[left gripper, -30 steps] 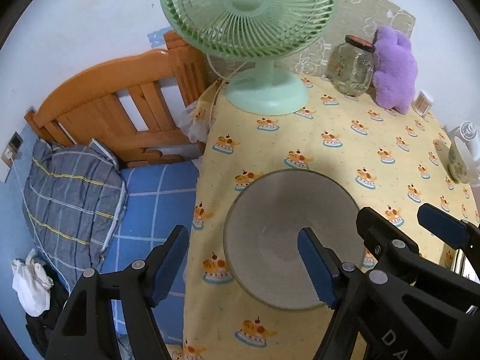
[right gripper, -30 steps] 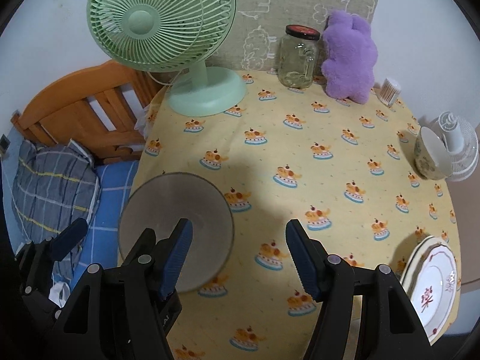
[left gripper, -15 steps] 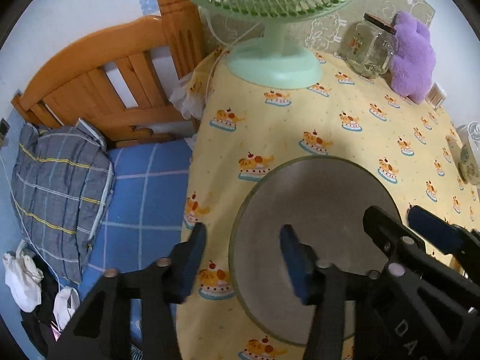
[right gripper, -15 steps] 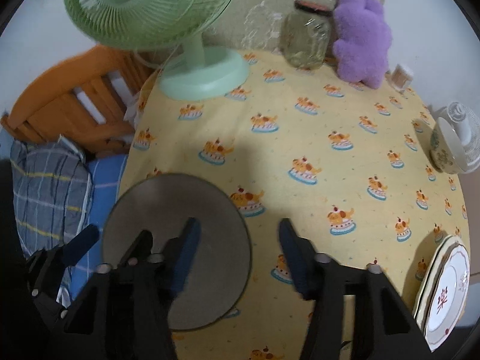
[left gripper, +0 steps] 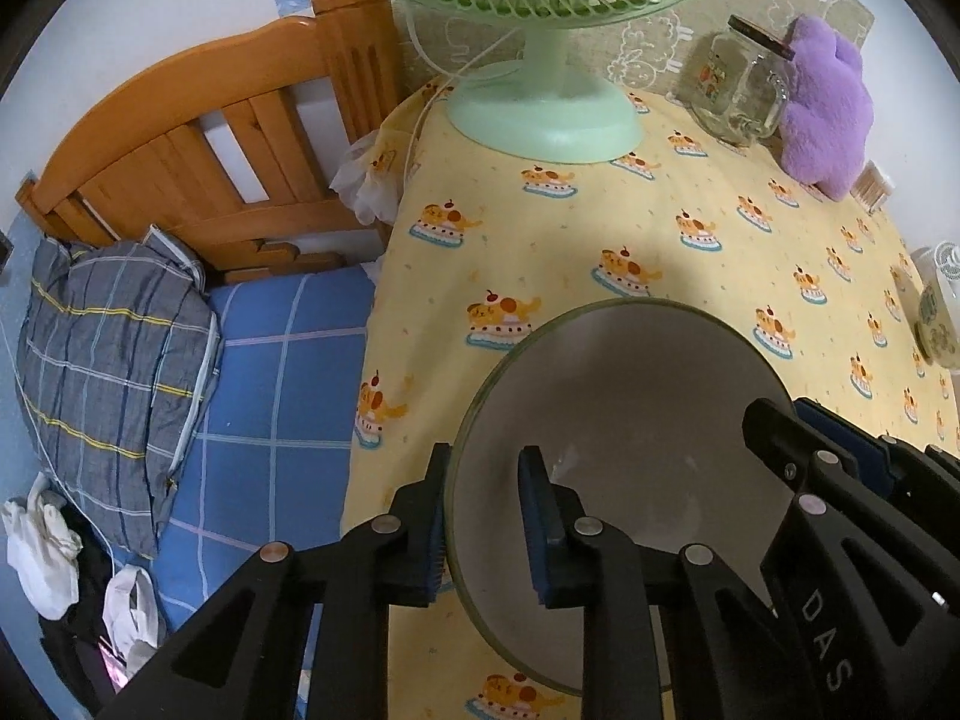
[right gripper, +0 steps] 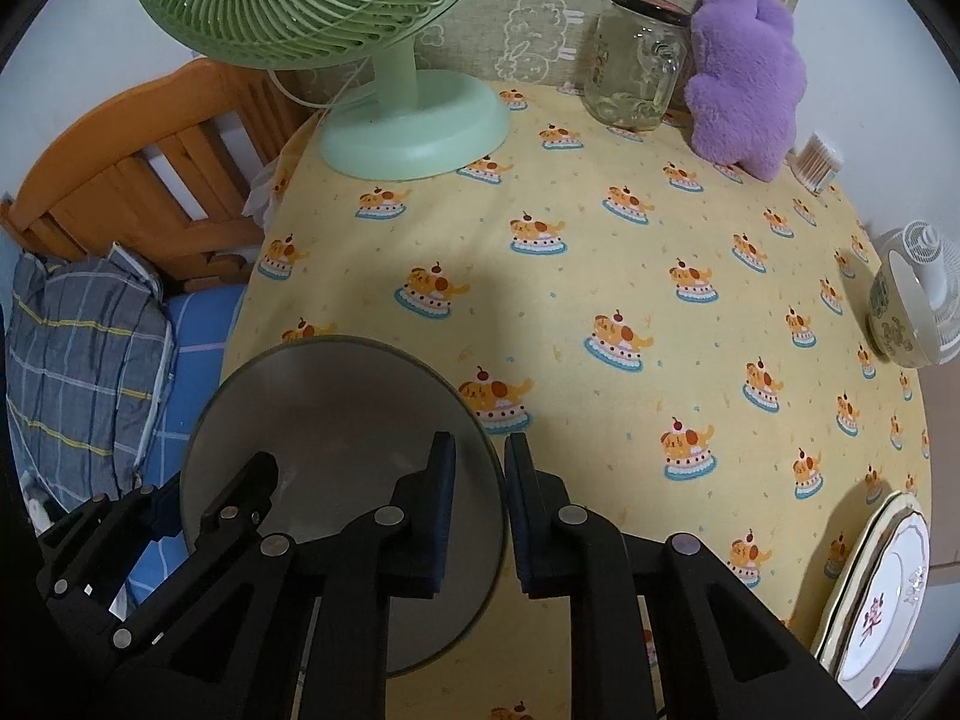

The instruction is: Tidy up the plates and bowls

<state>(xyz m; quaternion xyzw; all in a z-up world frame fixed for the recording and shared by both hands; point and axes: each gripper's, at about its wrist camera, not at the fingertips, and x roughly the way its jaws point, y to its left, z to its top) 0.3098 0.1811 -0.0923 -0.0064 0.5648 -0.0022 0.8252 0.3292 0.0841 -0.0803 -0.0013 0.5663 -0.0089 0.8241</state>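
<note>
Tablecloth [right gripper: 600, 276] – yellow, printed with cakes – covers the table beside a wooden bed [left gripper: 198, 138]; left gripper [left gripper: 483, 516] clenched, right gripper [right gripper: 477, 516] closing, both on the glass bowl [left gripper: 630, 396] rim.

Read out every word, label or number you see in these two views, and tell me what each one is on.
"DAS": white letters on the body of the right tool, whose jaws are closing with the grey bowl rim between them.
Red character on the white plate: too blurred to read.
Colourful label on the glass jar: too small to read.
Green marks on the patterned bowl: unreadable.
</note>
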